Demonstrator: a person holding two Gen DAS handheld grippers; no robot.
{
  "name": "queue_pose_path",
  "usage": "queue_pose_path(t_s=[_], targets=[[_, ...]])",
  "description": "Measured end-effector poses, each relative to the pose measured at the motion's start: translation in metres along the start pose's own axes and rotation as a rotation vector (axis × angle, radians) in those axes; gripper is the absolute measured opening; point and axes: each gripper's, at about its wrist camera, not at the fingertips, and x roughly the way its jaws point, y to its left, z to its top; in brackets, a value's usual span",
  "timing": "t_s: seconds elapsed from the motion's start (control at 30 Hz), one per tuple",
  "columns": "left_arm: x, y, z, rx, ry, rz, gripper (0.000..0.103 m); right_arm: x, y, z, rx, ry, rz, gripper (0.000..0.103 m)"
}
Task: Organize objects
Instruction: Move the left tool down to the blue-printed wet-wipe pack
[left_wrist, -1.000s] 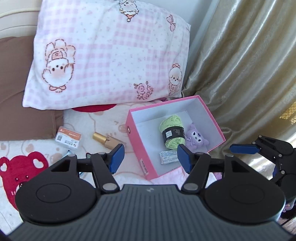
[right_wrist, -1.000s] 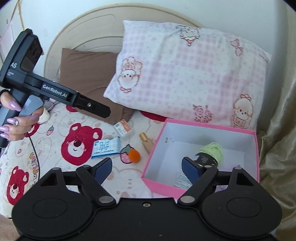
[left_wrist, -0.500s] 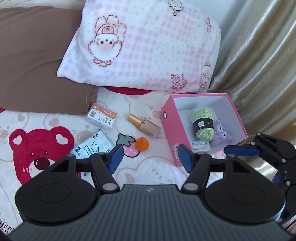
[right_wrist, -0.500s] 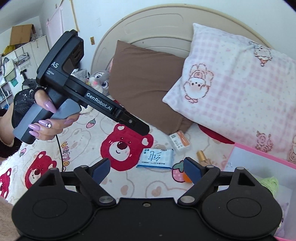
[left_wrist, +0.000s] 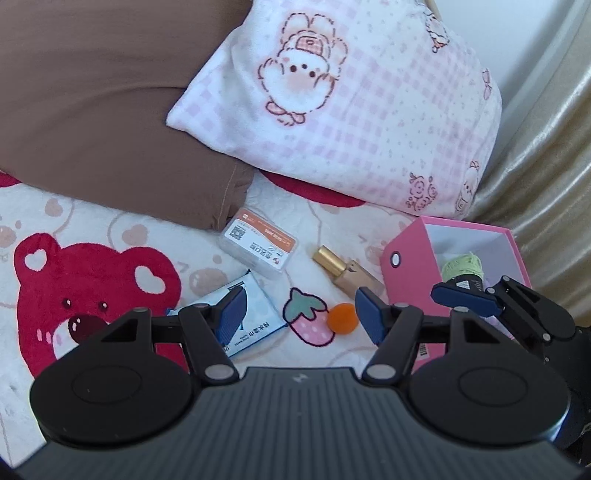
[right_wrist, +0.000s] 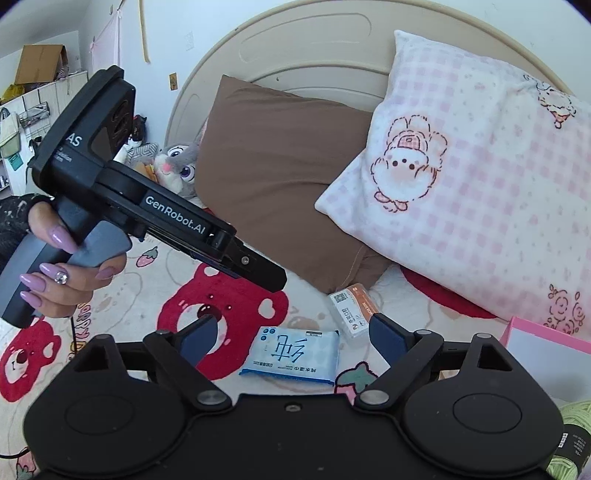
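**Two empty grippers over a bear-print bed**

The surface is a bed covered by a white blanket (left_wrist: 110, 229) printed with red bears and strawberries. At its head a brown pillow (left_wrist: 110, 110) and a pink checked pillow (left_wrist: 351, 110) lean against a rounded beige headboard (right_wrist: 303, 48); a golden curtain (left_wrist: 546, 147) hangs along the right edge.

The left gripper (left_wrist: 299, 310) hovers with its jaws parted and nothing between them. The right gripper (right_wrist: 291, 336) is also empty, its jaws having just been opening wider.

Only the left wrist view shows the loose things together: a blue tissue pack (left_wrist: 255, 314), an orange-labelled clear case (left_wrist: 258, 242), a gold-capped bottle (left_wrist: 347, 275) and an orange pom-pom (left_wrist: 342, 318), all lying mid-bed, near the pink box (left_wrist: 410, 280) at the right edge, which holds green yarn (left_wrist: 463, 264). The right gripper's fingers (left_wrist: 461, 297) partly cover the box.

Only the right wrist view shows the person's hand (right_wrist: 70, 269) on the left gripper's handle, a grey plush rabbit (right_wrist: 177, 170) beside the brown pillow, and a cardboard box (right_wrist: 40, 64) on shelves beyond.
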Motion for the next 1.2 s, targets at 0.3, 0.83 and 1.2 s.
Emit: queue_pose_path(t_s=[0.3, 0.83, 1.2], targets=[[0.039, 0.043, -0.007, -0.080, -0.007, 0.053, 0.062, 0.068, -0.011, -0.017, 0.079, 0.084, 0.056, 0.091], [0.100, 0.099, -0.046, -0.199, 0.126, 0.119, 0.038, 0.152, -0.015, -0.055, 0.120, 0.178, -0.042, 0.061], [0.107, 0.100, -0.060, -0.247, 0.069, 0.134, 0.027, 0.159, -0.024, -0.064, 0.127, 0.224, -0.039, 0.041]])
